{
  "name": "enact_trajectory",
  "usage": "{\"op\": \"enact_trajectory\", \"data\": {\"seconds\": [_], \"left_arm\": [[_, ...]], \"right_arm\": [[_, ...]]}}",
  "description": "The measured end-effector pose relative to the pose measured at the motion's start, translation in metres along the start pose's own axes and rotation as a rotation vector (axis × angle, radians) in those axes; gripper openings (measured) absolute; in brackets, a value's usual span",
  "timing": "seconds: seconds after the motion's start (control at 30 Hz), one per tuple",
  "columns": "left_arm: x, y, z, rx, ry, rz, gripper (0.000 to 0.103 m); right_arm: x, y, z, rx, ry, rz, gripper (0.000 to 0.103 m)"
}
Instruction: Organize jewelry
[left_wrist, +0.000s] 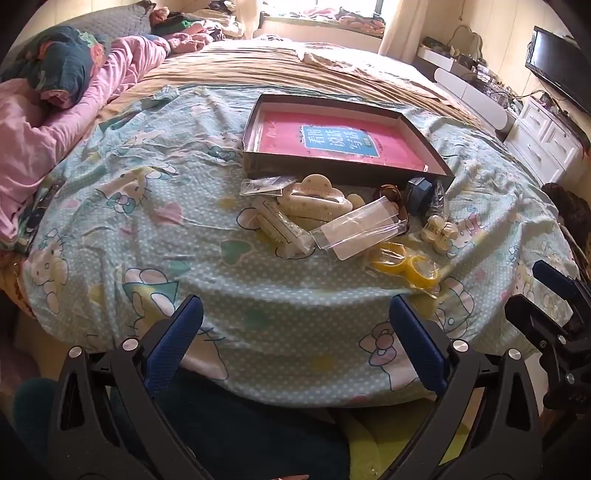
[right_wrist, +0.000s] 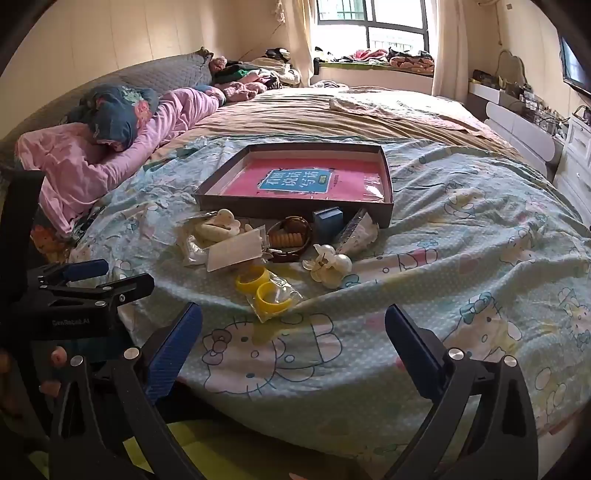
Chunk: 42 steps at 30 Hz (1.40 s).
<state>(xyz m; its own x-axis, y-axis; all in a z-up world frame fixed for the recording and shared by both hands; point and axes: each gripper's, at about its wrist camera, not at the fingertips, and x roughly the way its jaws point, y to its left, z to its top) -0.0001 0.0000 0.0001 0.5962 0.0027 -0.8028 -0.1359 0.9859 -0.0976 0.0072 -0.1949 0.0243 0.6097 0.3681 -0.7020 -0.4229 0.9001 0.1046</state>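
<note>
Your left gripper (left_wrist: 295, 343) and right gripper (right_wrist: 291, 347) both hang with fingers spread wide, holding nothing, over the bed's near edge. The jewelry pile (right_wrist: 273, 240) lies on the cartoon bedsheet (right_wrist: 461, 258) just in front of the shallow box (right_wrist: 295, 208). Nearest you from that box are the bagged yellow bangles (right_wrist: 264, 291); the white hair claw (right_wrist: 330, 267) lies beside them.
</note>
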Motion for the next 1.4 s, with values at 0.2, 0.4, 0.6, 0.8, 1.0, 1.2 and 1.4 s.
{"op": "enact_trajectory", "data": {"seconds": [0.2, 0.4, 0.6, 0.8, 1.0, 1.2, 1.4], "left_arm": [[0.0, 0.0, 0.0, -0.001, 0.001, -0.001, 0.094], [0.001, 0.0, 0.001, 0.002, 0.002, 0.001, 0.094], [0.001, 0.0, 0.001, 0.002, -0.001, 0.001, 0.094], [-0.003, 0.003, 0.002, 0.003, -0.004, 0.002, 0.094], [-0.005, 0.005, 0.005, 0.003, -0.006, 0.003, 0.094], [-0.007, 0.005, 0.006, 0.004, -0.01, 0.007, 0.094], [-0.007, 0.003, 0.006, 0.005, -0.012, 0.007, 0.094]], "right_arm": [[-0.001, 0.0, 0.001, 0.006, 0.003, -0.001, 0.099], [-0.003, 0.005, -0.001, -0.003, -0.003, -0.003, 0.099], [-0.007, 0.003, 0.001, 0.0, -0.016, 0.004, 0.099], [-0.009, 0.004, 0.0, -0.002, -0.023, 0.007, 0.099], [-0.011, 0.006, 0.0, -0.004, -0.023, 0.01, 0.099], [-0.012, 0.007, -0.001, -0.005, -0.024, 0.009, 0.099], [-0.012, 0.007, -0.001, -0.005, -0.024, 0.01, 0.099]]}}
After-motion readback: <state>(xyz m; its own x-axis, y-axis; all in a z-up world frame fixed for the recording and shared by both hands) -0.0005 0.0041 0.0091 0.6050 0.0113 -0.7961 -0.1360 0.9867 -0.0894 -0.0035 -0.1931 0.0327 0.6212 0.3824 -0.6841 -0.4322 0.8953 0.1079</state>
